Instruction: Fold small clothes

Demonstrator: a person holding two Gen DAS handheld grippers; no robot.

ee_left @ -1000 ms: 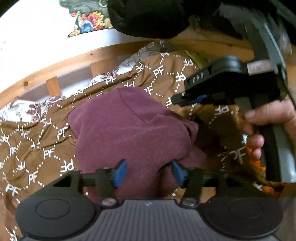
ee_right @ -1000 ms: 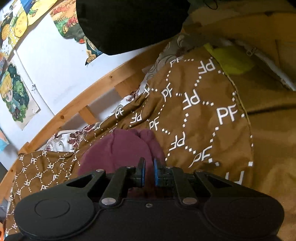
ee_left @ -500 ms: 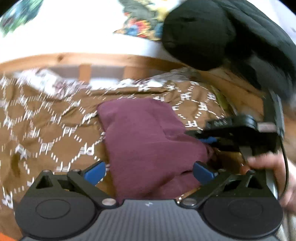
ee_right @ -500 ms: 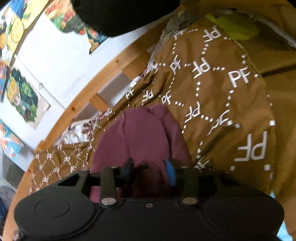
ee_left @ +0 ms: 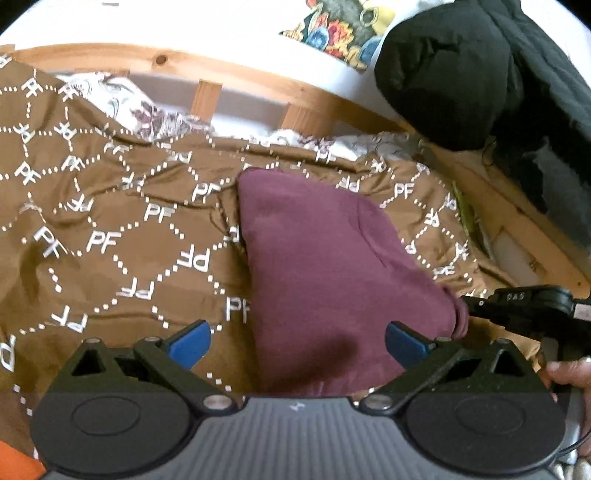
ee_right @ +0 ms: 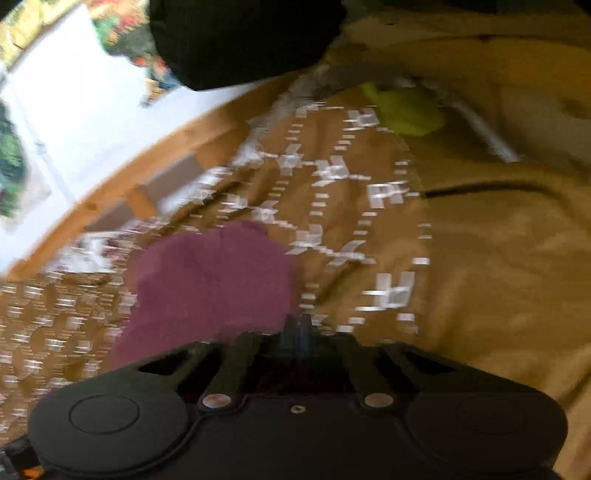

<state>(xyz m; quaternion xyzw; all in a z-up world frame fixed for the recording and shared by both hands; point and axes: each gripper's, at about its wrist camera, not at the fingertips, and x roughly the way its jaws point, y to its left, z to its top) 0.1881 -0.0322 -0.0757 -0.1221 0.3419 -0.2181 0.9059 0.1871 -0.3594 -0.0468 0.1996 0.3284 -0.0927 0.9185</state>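
A maroon garment (ee_left: 325,266) lies folded on a brown blanket with white PF letters (ee_left: 122,236). My left gripper (ee_left: 297,343) is wide open above the garment's near edge and holds nothing. The right gripper shows in the left wrist view (ee_left: 524,310) at the garment's right corner. In the blurred right wrist view the right gripper (ee_right: 301,325) has its fingers together, with nothing visible between them, just off the garment's (ee_right: 210,280) near right edge.
A wooden bed rail (ee_left: 229,74) runs along the far side under a white wall with posters (ee_left: 343,33). A black jacket (ee_left: 461,74) hangs at the upper right. A yellow-green cloth (ee_right: 402,110) lies at the blanket's far edge. An orange item (ee_left: 14,465) sits at bottom left.
My left gripper opened wide and let go of the garment, then swung left. My right gripper opened briefly, then shut and pulled back to the right off the garment.
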